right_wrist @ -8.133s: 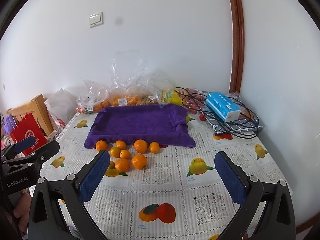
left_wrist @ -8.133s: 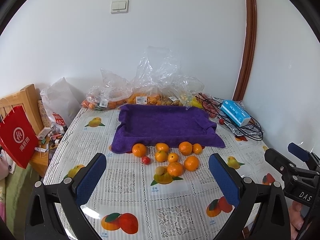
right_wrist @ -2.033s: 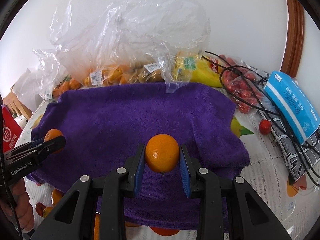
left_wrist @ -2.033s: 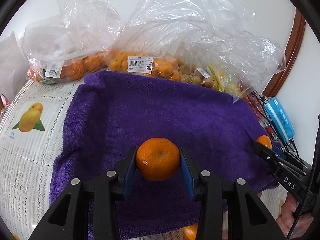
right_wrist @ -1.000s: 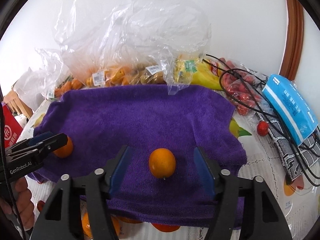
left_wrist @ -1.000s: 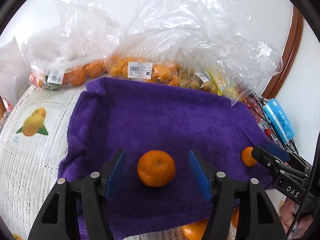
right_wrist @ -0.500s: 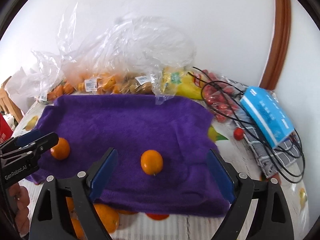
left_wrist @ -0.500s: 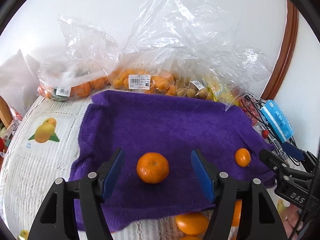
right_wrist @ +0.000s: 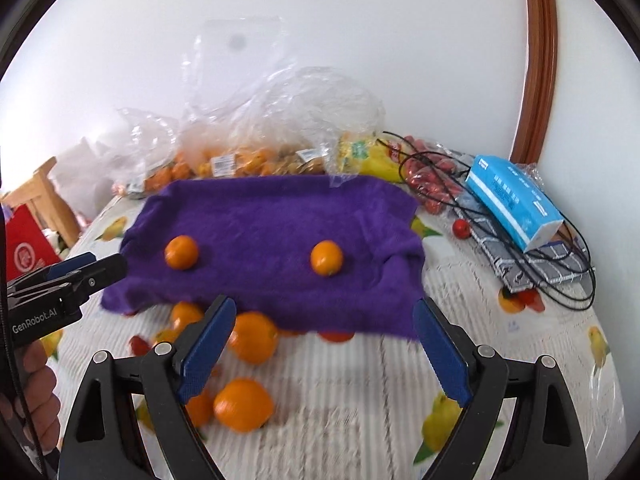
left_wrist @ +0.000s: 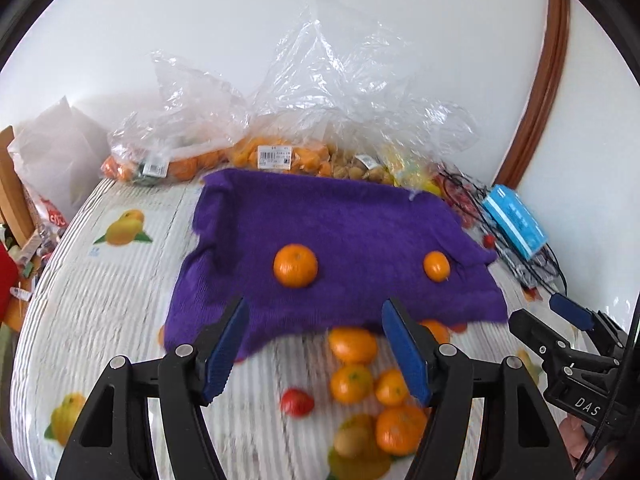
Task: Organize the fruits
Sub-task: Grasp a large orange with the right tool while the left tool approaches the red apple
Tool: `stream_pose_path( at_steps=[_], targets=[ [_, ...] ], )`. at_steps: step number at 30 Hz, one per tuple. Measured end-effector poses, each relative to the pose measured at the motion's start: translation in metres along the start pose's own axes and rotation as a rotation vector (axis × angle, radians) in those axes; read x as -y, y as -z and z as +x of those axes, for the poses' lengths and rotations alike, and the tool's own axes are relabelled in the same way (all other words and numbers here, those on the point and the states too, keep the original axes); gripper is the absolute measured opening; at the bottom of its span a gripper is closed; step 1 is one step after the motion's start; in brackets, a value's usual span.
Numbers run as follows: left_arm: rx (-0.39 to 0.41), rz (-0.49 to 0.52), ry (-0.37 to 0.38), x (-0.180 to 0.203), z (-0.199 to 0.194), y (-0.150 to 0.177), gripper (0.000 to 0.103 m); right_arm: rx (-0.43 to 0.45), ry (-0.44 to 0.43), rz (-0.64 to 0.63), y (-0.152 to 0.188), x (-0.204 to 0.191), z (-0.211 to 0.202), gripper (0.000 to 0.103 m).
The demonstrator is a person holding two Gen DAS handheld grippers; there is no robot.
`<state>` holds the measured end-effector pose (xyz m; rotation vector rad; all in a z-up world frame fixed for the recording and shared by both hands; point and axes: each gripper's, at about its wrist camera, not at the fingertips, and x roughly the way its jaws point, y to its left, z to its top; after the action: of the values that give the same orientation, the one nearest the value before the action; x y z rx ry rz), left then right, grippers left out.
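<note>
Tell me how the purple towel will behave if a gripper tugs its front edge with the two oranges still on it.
The purple towel looks soft and floppy: its edges droop and fold, so it would likely bunch rather than slide flat. Both oranges are round and sit loose on it, so they would probably roll. Some fruit sits at its front edge and might get nudged.

Both cams ride the grippers, looking forward and down along the fingers at the table's far wall. Left wrist view sits left of centre; we see the right gripper at its right edge. Right wrist view sits further right; the left gripper pokes in at its left edge. Shared: purple towel, both oranges on it, bags behind. Mid-range.
</note>
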<state>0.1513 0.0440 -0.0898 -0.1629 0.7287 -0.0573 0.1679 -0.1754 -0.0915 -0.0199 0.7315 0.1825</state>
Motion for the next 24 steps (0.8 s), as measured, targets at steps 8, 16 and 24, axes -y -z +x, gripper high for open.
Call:
stream_pose_path(
  at_steps=[8, 16, 24],
  targets=[
    [0.0, 0.021, -0.03, -0.009, -0.023, 0.027, 0.073, 0.028, -0.055, 0.038, 0.021, -0.007, -0.026, 0.09],
    [-0.005, 0.025, -0.038, -0.016, -0.03, 0.043, 0.073, 0.073, -0.048, 0.09, 0.033, 0.0, -0.038, 0.087],
    [-0.009, 0.007, -0.048, -0.026, -0.032, 0.048, 0.073, 0.043, -0.067, 0.123, 0.04, 0.005, -0.035, 0.085]
  ],
)
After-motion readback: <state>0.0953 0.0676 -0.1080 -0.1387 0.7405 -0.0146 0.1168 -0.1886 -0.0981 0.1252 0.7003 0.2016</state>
